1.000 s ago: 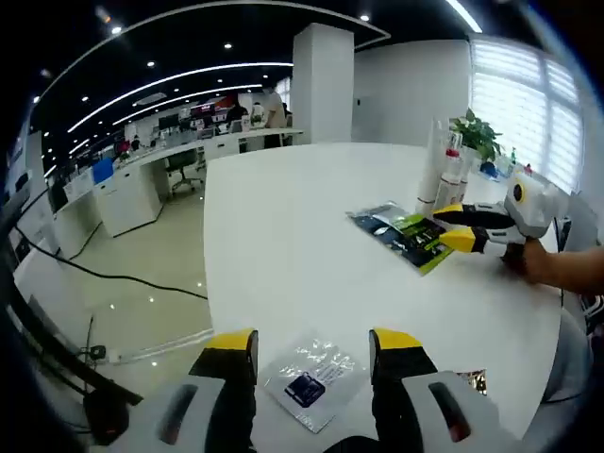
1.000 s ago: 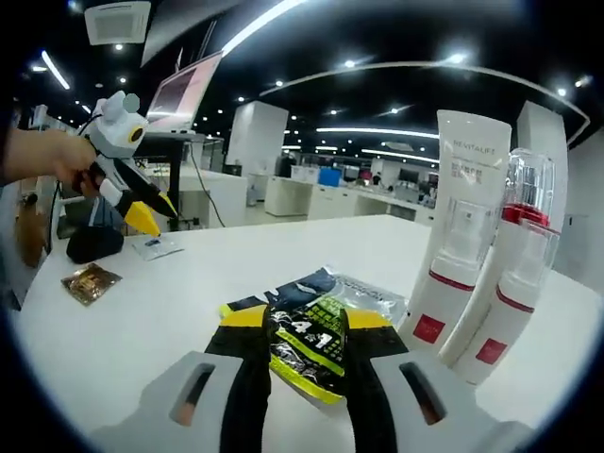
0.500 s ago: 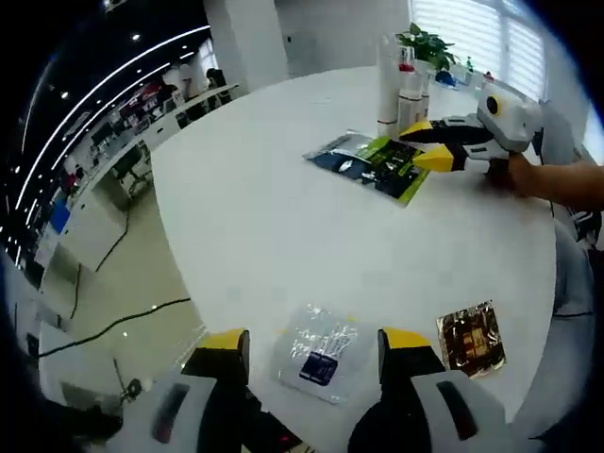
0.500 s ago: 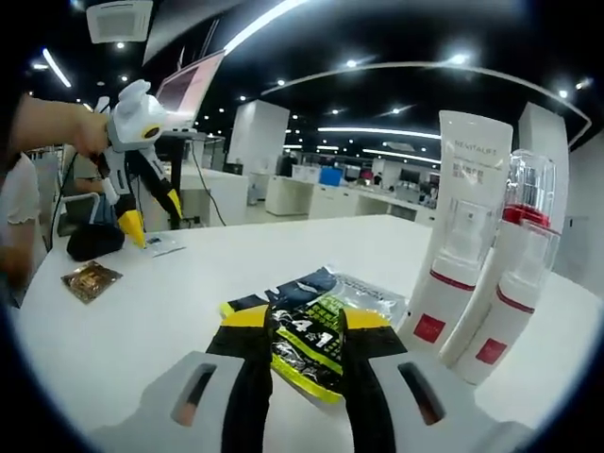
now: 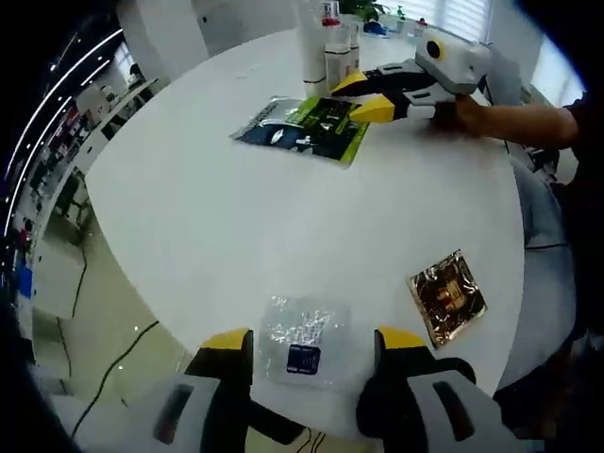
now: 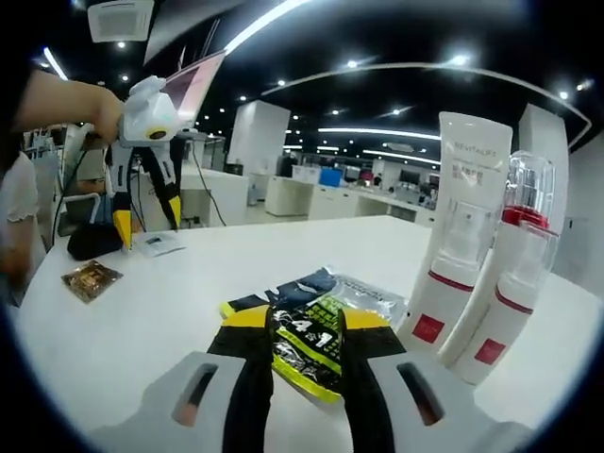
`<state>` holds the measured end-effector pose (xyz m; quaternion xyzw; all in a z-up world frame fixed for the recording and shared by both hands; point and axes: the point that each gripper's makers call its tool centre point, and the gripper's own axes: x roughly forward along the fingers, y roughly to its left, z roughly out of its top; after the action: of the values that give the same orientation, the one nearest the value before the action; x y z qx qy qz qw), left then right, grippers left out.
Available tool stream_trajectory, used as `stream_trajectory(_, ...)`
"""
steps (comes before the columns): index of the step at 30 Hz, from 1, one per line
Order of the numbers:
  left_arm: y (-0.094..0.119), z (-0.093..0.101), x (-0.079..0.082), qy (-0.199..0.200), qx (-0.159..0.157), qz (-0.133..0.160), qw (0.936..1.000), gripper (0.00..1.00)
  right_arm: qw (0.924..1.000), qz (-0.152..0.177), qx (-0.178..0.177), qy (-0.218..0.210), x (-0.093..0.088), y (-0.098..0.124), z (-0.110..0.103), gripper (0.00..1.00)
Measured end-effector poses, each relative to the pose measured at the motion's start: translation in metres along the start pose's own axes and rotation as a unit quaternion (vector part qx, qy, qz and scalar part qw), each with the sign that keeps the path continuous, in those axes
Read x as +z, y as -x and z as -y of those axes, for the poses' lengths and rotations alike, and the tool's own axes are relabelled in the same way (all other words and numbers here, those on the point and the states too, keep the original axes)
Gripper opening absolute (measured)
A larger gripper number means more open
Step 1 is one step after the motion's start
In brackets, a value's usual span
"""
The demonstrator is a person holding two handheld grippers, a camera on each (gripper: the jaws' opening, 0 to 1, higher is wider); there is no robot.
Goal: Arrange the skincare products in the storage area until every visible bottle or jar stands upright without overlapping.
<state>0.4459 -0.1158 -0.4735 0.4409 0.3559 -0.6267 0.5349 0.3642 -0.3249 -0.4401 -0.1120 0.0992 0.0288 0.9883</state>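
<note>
Left gripper (image 5: 304, 342) higher over clear sachet (image 5: 300, 342).

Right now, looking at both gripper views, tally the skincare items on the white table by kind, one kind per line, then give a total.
Upright tubes and bottles: 3 (tall white tube, two red-banded pump bottles beside it)
Green-and-black sachets: 1
Clear sachets with a dark label: 1
Gold foil sachets: 1
Total: 6

White bench (image 5: 236, 217), clear sachet (image 5: 302, 337) with dark blue label, gold-brown foil sachet (image 5: 448, 295), green-and-black packet (image 6: 307, 342), white tubes (image 6: 460, 245) with red bands, yellow-tipped black gripper (image 6: 299, 330)
</note>
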Motion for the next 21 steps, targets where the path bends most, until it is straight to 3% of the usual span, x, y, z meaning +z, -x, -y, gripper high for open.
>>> stream_trajectory(5,-0.003,-0.009,-0.019,-0.023,0.007,-0.056,0.9982,0.52,1.0,0.001,0.0,-0.001,0.0,0.004,-0.001,0.25)
stream_trajectory(9,-0.003,-0.012,-0.012,-0.032,0.005,-0.049,0.9983,0.51,1.0,0.003,-0.003,-0.002,0.001,0.01,-0.002,0.25)
stream_trajectory(13,-0.006,-0.005,-0.016,-0.057,-0.013,-0.091,0.9941,0.51,1.0,0.003,-0.001,0.0,0.002,0.008,-0.003,0.24)
stream_trajectory(21,-0.006,-0.003,-0.011,-0.084,-0.021,-0.124,0.9886,0.48,1.0,0.001,0.003,0.006,0.001,0.007,-0.004,0.23)
